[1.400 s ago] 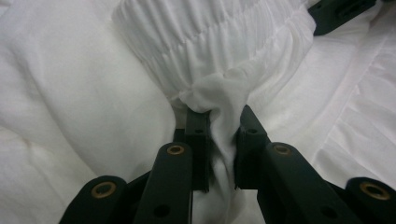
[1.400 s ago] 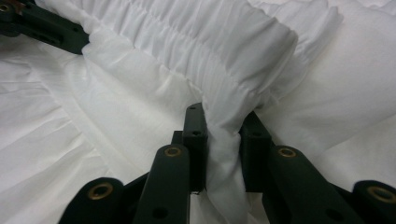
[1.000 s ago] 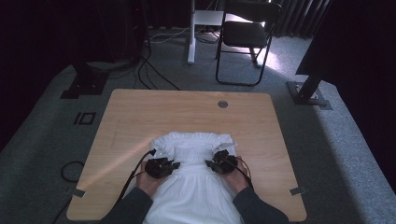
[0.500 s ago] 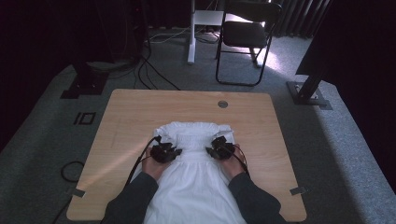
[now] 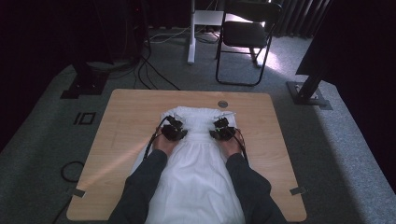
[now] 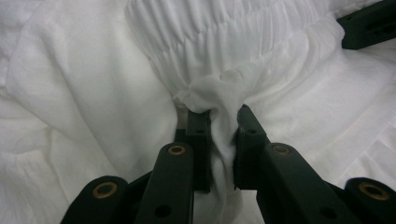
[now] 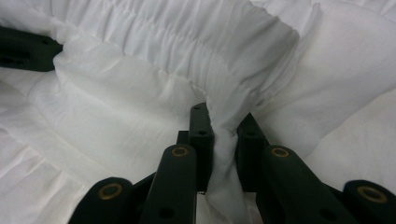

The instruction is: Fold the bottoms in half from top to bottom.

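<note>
Left gripper [image 6: 223,122] pinched tight on a bunched fold of the white dress [image 5: 198,163], cloth squeezed between both black jaws just under the gathered, elastic band [image 6: 233,28] of the top. Right gripper [image 7: 224,123] clamped the same way on another fold at the edge of that gathered band [image 7: 187,42], fabric drawn up in a ridge between the jaws. Seen from above: left gripper [image 5: 173,130] and right gripper [image 5: 223,130] side by side near the far end of the dress, a short stretch of cloth between them, each held in a hand [image 5: 164,143] with a dark sleeve [image 5: 142,186] running back to the near edge. Black cable [image 5: 156,133] looping off the left gripper across the cloth. Dress spread flat down the middle of the wooden table [image 5: 121,121], top toward the far side, skirt widening toward the near edge and hanging over it. Small round grey cap [image 5: 222,103] set in the tabletop just beyond the dress. Farther off, on the grey carpet, a black chair [image 5: 245,35] and a white table leg [image 5: 190,32]; cables [image 5: 154,70] trailing to the far left.
</note>
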Tool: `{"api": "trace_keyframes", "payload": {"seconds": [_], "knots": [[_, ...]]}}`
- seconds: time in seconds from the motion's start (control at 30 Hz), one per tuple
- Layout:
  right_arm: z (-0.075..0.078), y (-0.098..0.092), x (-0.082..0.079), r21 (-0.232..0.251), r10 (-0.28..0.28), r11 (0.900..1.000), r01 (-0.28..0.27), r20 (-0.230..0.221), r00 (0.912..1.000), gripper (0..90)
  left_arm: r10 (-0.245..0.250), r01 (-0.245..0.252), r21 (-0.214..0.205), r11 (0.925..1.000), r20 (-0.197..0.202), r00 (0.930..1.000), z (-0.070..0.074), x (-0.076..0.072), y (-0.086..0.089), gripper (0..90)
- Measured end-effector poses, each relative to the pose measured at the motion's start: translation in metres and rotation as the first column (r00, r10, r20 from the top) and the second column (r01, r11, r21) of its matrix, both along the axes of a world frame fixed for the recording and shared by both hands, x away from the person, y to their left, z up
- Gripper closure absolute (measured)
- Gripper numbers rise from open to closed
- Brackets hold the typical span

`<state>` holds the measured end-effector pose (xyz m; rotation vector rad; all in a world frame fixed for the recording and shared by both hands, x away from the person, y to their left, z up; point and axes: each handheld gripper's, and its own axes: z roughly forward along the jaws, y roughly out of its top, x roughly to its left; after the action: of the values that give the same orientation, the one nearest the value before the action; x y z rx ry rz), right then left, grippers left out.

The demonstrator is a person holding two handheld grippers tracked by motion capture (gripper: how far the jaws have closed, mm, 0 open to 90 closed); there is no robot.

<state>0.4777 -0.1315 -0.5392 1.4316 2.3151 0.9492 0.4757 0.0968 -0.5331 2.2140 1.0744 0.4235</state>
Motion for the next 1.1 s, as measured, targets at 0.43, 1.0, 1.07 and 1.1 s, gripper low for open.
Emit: {"api": "trace_keyframes", "payload": {"seconds": [0.43, 1.0, 1.07, 1.1], "knots": [[0.057, -0.015, -0.026, 0.091, 0.049, 0.9935, -0.068, 0.193, 0.9799, 81.6, 0.011, 0.017, -0.192, 0.9813, 0.142, 0.9898, 0.070, -0.027, 0.016, 82.9], [0.117, -0.036, -0.136, 0.076, 0.237, 0.9548, -0.287, 0.388, 0.8907, 81.6, -0.134, 0.205, -0.249, 0.9467, 0.275, 0.9520, 0.112, -0.143, 0.036, 83.2], [0.107, -0.035, -0.146, 0.066, 0.259, 0.9505, -0.304, 0.374, 0.8906, 81.6, -0.145, 0.208, -0.242, 0.9475, 0.254, 0.9562, 0.101, -0.153, 0.036, 83.3], [0.101, -0.034, -0.151, 0.059, 0.266, 0.9498, -0.307, 0.364, 0.8924, 81.6, -0.152, 0.210, -0.243, 0.9469, 0.238, 0.9594, 0.095, -0.158, 0.037, 83.2]]}}
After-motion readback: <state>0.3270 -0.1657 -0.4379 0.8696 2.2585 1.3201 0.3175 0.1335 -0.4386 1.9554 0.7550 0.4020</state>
